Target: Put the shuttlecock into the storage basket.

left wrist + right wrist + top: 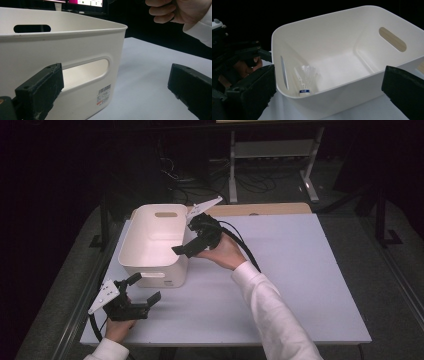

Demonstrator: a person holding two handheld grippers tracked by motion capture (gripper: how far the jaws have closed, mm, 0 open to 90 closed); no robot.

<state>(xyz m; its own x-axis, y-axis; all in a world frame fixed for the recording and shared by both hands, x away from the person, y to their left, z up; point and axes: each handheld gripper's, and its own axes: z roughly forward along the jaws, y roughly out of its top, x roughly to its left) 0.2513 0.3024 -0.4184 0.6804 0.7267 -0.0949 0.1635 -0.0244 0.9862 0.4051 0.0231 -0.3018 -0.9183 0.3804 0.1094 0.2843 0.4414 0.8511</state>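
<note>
a: item, shuttlecock (305, 81): lying inside white bin (150, 240), corner toward 7 o'clock. right gripper (192, 239): jaws wide, holding nothing, at bin's 3 o'clock rim.

b: left gripper (145, 290): jaws wide, empty, at 6 o'clock. risk: may clip rim, shove bin.

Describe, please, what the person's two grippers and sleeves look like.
Both the left gripper and right gripper are black, each with two blocky, scuffed jaws, a pale grey three-cornered plate on top and a thick black cable trailing behind. The person wears long white sleeves.
</note>
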